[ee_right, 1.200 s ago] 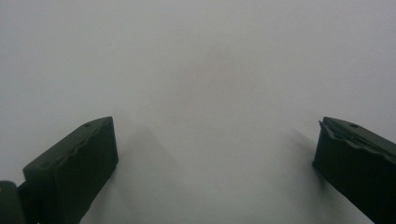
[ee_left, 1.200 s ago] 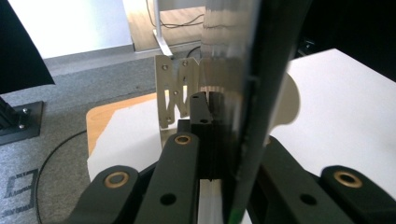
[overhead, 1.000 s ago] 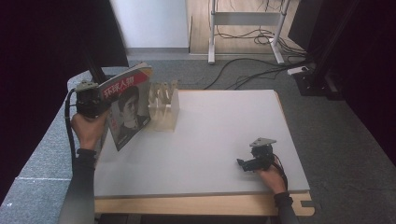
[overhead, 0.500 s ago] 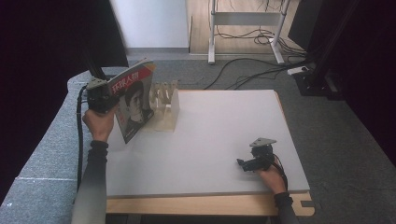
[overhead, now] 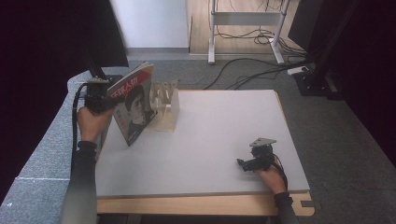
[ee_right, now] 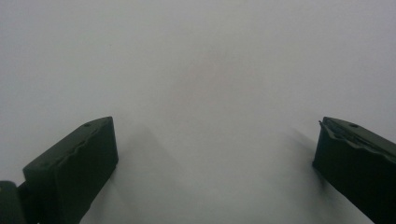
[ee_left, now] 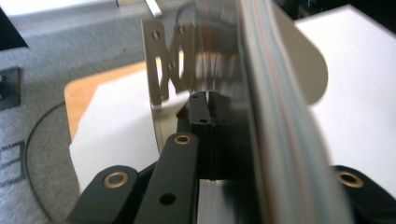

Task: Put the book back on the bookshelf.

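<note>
Magazine (overhead: 134,108) stands up on end just beside the wooden rack (overhead: 166,105), on the rack's left as the high view shows it, with its lower corner near the surface (overhead: 219,135) and its top edge leaning away from the rack. Its cover carries a black-and-white portrait of a person under a red band with pale lettering, and the spine side faces the left tongs (overhead: 103,99). Those tongs grip the magazine at its upper edge, jaws clamped tight on the pages. In the left gripper view the page edges (ee_left: 275,116) run as a thick striped stack past the closed black jaws, and one glossy leaf (ee_left: 303,70) curls off to the side; the picture is blurred there, so that leaf is probably the cover. Beyond the jaws stands the rack, pale, with zigzag dividers (ee_left: 170,60).

Far from the rack, near the surface's front edge, the right tongs (overhead: 254,163) rest low in the person's hand. In the right gripper view their jaws stand wide apart with bare grey surface (ee_right: 201,93) between them, holding nothing.
</note>
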`<state>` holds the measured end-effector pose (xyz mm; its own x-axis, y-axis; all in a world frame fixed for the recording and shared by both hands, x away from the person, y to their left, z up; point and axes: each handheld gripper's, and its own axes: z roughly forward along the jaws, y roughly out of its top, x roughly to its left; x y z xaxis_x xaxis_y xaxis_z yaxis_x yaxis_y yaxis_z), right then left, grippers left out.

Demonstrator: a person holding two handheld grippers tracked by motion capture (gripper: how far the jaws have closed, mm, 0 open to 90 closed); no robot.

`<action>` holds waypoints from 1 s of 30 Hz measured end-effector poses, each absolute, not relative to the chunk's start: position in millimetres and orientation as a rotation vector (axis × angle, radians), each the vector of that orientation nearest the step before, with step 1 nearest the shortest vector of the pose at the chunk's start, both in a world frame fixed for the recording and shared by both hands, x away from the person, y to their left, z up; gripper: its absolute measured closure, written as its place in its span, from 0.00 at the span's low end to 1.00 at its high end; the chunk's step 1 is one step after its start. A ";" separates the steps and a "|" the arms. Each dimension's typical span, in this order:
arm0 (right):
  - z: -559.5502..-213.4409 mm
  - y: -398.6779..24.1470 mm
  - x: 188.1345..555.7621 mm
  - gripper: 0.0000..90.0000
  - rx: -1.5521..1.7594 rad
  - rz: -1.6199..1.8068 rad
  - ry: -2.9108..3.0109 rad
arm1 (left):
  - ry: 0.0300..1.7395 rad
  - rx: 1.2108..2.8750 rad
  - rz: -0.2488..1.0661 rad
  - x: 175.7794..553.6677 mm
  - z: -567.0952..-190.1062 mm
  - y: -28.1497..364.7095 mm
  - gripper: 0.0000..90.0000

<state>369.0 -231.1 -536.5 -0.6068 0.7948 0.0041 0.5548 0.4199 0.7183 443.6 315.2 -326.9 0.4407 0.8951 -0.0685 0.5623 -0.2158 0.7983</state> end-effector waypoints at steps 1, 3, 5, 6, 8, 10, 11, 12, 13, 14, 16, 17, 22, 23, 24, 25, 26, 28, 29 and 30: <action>-536.5 -231.1 369.0 0.00 1.161 0.995 2.342 | 1.227 1.882 0.539 444.4 -327.7 315.0 0.97; -536.5 -231.2 369.0 0.00 1.161 0.995 2.342 | 1.225 1.853 0.555 447.0 -329.8 313.4 0.97; -536.5 -231.2 369.0 0.00 1.161 0.995 2.342 | 1.231 1.826 0.534 450.4 -332.6 313.3 0.97; -536.5 -231.3 369.0 0.00 1.160 0.996 2.343 | 1.243 1.823 0.546 451.8 -334.2 313.2 0.97; -536.5 -231.2 368.9 0.00 1.160 0.996 2.342 | 1.257 1.820 0.566 453.8 -337.1 314.3 0.96; -536.5 -231.2 368.8 0.00 1.162 0.995 2.341 | 1.267 1.838 0.599 454.0 -339.6 315.3 0.96; -536.5 -231.1 368.8 0.00 1.162 0.995 2.342 | 1.272 1.843 0.614 453.8 -340.6 316.4 0.96; -536.5 -231.2 368.8 0.00 1.162 0.995 2.342 | 1.277 1.840 0.627 453.4 -341.5 318.0 0.95; -536.5 -231.2 368.8 0.00 1.162 0.995 2.342 | 1.283 1.840 0.632 453.3 -342.3 319.9 0.95; -536.5 -231.2 368.8 0.00 1.162 0.995 2.342 | 1.285 1.833 0.646 452.7 -342.8 321.9 0.94; -536.5 -231.1 368.8 0.00 1.162 0.995 2.341 | 1.269 1.810 0.642 451.6 -342.6 325.9 0.86; -536.6 -231.1 368.8 0.00 1.161 0.995 2.341 | 1.268 1.808 0.641 451.5 -342.5 326.6 0.79; -536.4 -231.1 369.1 0.00 1.158 0.995 2.341 | 1.268 1.801 0.681 448.3 -342.1 330.0 0.54; -536.3 -231.1 369.2 0.00 1.159 0.994 2.342 | 1.270 1.797 0.686 447.1 -342.1 331.1 0.52; -536.3 -231.1 369.2 0.00 1.159 0.994 2.342 | 1.266 1.791 0.688 446.2 -342.1 331.8 0.46; -536.3 -231.1 369.3 0.00 1.159 0.994 2.342 | 1.258 1.782 0.686 445.2 -342.2 332.6 0.42; -536.3 -231.1 369.3 0.00 1.159 0.995 2.342 | 1.257 1.779 0.680 444.4 -342.4 333.5 0.37; -536.2 -231.0 369.3 0.00 1.160 0.994 2.342 | 1.270 1.779 0.694 442.9 -343.0 334.6 0.29; -536.2 -231.0 369.3 0.00 1.160 0.994 2.342 | 1.269 1.775 0.694 441.6 -343.5 335.2 0.23; -536.2 -231.0 369.3 0.00 1.160 0.995 2.342 | 1.266 1.770 0.691 440.0 -344.1 335.7 0.20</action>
